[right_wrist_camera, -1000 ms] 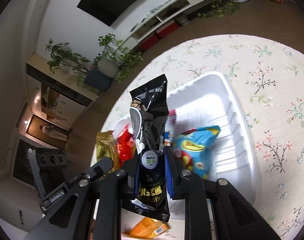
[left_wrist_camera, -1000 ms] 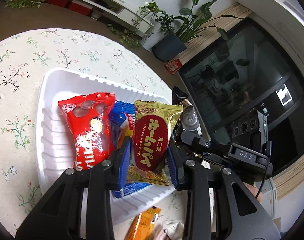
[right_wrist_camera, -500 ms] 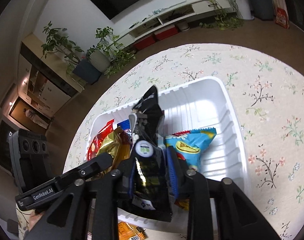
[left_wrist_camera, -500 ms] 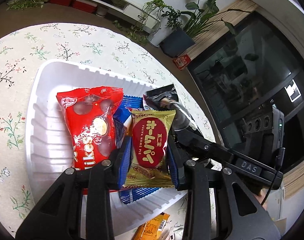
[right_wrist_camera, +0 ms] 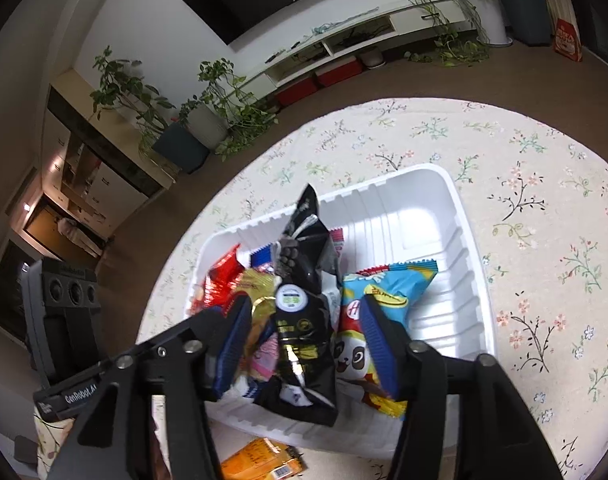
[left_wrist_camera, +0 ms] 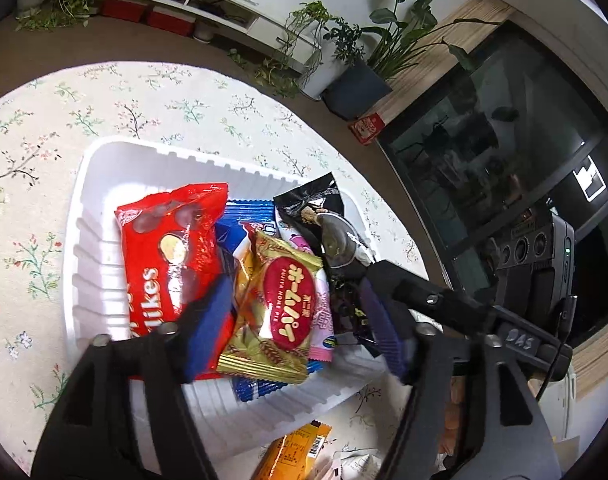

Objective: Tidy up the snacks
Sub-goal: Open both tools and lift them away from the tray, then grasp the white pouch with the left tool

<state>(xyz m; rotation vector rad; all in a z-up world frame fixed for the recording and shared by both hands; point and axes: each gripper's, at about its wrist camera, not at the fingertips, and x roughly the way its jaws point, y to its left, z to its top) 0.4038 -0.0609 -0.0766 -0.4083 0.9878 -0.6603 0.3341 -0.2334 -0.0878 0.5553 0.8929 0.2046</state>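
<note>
While both jaws are opening, gold packet (left_wrist_camera: pixel 279 312) unpressed between left hand-held gripper (left_wrist_camera: pixel 291 328), black packet (right_wrist_camera: pixel 304 320) loose between right hand-held gripper (right_wrist_camera: pixel 304 340)

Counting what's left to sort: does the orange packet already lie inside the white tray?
No, the orange packet lies on the floral tablecloth just outside the near wall of the white tray.

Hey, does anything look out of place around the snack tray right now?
Yes. An orange packet lies on the tablecloth outside the white tray, by its near edge. Inside, the black packet stands propped on end over the others rather than lying flat.
</note>
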